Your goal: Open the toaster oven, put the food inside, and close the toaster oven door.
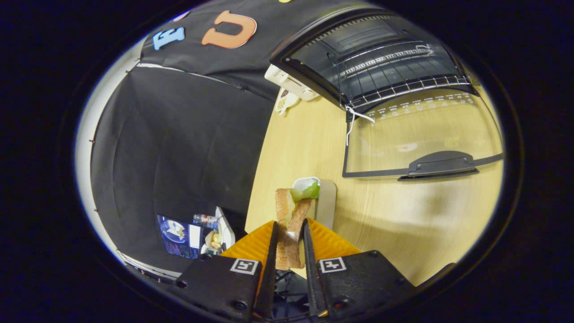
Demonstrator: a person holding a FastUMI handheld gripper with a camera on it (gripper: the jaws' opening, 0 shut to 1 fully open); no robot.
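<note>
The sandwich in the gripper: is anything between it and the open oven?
Nothing visible blocks it. The gripper holds the sandwich; the oven beyond has its door down flat on the table, rack bare.

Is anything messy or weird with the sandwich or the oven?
The sandwich is clamped on edge between the gripper fingers, lettuce poking out its far end. A white string dangles at the open oven door's hinge corner. Nothing is spilled.
</note>
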